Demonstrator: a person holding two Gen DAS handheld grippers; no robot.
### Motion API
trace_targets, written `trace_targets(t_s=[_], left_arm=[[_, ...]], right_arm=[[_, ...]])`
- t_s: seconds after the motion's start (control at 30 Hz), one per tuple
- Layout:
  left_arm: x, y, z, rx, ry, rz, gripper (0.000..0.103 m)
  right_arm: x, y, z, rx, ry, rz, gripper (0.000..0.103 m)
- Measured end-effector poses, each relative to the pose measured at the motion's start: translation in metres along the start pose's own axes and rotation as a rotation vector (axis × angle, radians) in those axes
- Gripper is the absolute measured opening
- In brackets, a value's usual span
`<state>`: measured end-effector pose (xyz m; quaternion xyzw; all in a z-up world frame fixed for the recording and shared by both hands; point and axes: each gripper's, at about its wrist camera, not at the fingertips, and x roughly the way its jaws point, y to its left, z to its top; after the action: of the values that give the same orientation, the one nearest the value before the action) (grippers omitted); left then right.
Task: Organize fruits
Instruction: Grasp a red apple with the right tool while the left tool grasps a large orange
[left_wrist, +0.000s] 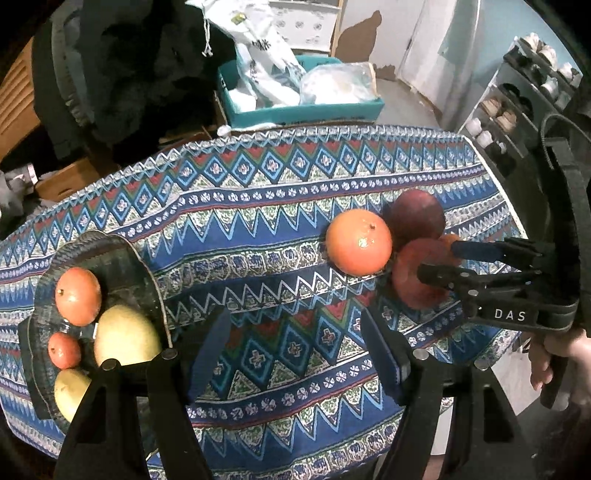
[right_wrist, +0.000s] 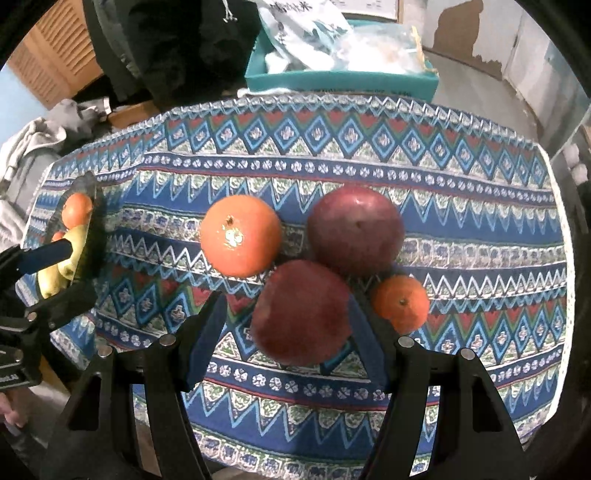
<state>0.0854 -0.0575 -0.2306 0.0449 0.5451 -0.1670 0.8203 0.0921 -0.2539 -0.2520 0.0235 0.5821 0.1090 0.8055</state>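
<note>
A dark glass plate (left_wrist: 110, 251) at the table's left holds two oranges (left_wrist: 78, 295), a yellow mango (left_wrist: 125, 338) and another yellow fruit. My left gripper (left_wrist: 295, 350) is open and empty over the cloth beside the plate. On the right lie a large orange (right_wrist: 240, 240), a dark red apple (right_wrist: 354, 229), a red apple (right_wrist: 301, 314) and a small orange (right_wrist: 400, 302). My right gripper (right_wrist: 288, 332) is open with its jaws either side of the red apple; it also shows in the left wrist view (left_wrist: 439, 262).
The table wears a blue patterned cloth (left_wrist: 258, 229). Behind it stands a teal box (left_wrist: 295, 107) of bags, with dark clothing to the left. A shoe rack (left_wrist: 517, 96) stands at the right.
</note>
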Motion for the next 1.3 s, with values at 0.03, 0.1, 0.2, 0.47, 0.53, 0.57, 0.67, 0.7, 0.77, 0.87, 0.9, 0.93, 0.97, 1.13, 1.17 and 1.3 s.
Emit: trace_targets(t_s=[0.03, 0.1, 0.2, 0.47, 0.53, 0.57, 0.67, 0.7, 0.77, 0.87, 0.9, 0.93, 0.97, 1.13, 1.17, 1.3], left_arm=[[0.002, 0.000, 0.000, -0.001, 0.004, 0.000, 0.074], [0.006, 0.002, 0.000, -0.005, 0.010, -0.002, 0.074], [0.012, 0.004, 0.001, -0.013, 0.019, -0.003, 0.074], [0.029, 0.006, 0.004, -0.035, 0.050, -0.010, 0.074], [0.031, 0.006, 0.004, -0.037, 0.053, -0.013, 0.074], [0.032, 0.005, 0.004, -0.037, 0.053, -0.013, 0.074], [0.033, 0.003, 0.007, -0.033, 0.053, -0.014, 0.074], [0.034, 0.002, 0.008, -0.032, 0.053, -0.015, 0.074], [0.035, 0.000, 0.009, -0.031, 0.054, -0.016, 0.074], [0.037, -0.002, 0.012, -0.031, 0.054, -0.019, 0.074], [0.038, -0.003, 0.014, -0.033, 0.054, -0.021, 0.074], [0.038, -0.004, 0.015, -0.035, 0.053, -0.025, 0.074], [0.039, -0.005, 0.017, -0.038, 0.052, -0.032, 0.074], [0.043, -0.016, 0.028, -0.027, 0.050, -0.040, 0.074], [0.043, -0.019, 0.030, -0.025, 0.048, -0.043, 0.074], [0.045, -0.029, 0.036, -0.016, 0.040, -0.052, 0.080]], right_arm=[[0.003, -0.001, 0.000, 0.001, 0.003, -0.005, 0.069], [0.009, -0.001, 0.002, -0.002, 0.007, -0.015, 0.069], [0.014, -0.001, 0.004, -0.005, 0.010, -0.021, 0.071], [0.045, -0.007, 0.003, 0.008, 0.078, -0.027, 0.076], [0.051, -0.009, 0.000, 0.026, 0.091, 0.002, 0.076], [0.054, -0.009, -0.001, 0.027, 0.095, 0.011, 0.076], [0.056, -0.005, -0.004, 0.025, 0.070, 0.015, 0.074], [0.056, -0.004, -0.004, 0.021, 0.066, 0.013, 0.074], [0.056, -0.003, -0.006, 0.013, 0.056, 0.009, 0.073], [0.050, 0.000, -0.007, 0.014, 0.030, 0.013, 0.067], [0.044, 0.000, -0.009, 0.007, 0.024, 0.014, 0.067], [0.040, 0.001, -0.009, 0.001, 0.018, 0.010, 0.067], [0.036, 0.002, -0.010, -0.012, 0.013, -0.002, 0.066], [0.023, -0.004, -0.006, -0.024, -0.010, -0.010, 0.066], [0.021, -0.007, -0.006, -0.018, -0.014, -0.002, 0.066], [0.003, -0.021, -0.009, -0.004, -0.048, -0.009, 0.066]])
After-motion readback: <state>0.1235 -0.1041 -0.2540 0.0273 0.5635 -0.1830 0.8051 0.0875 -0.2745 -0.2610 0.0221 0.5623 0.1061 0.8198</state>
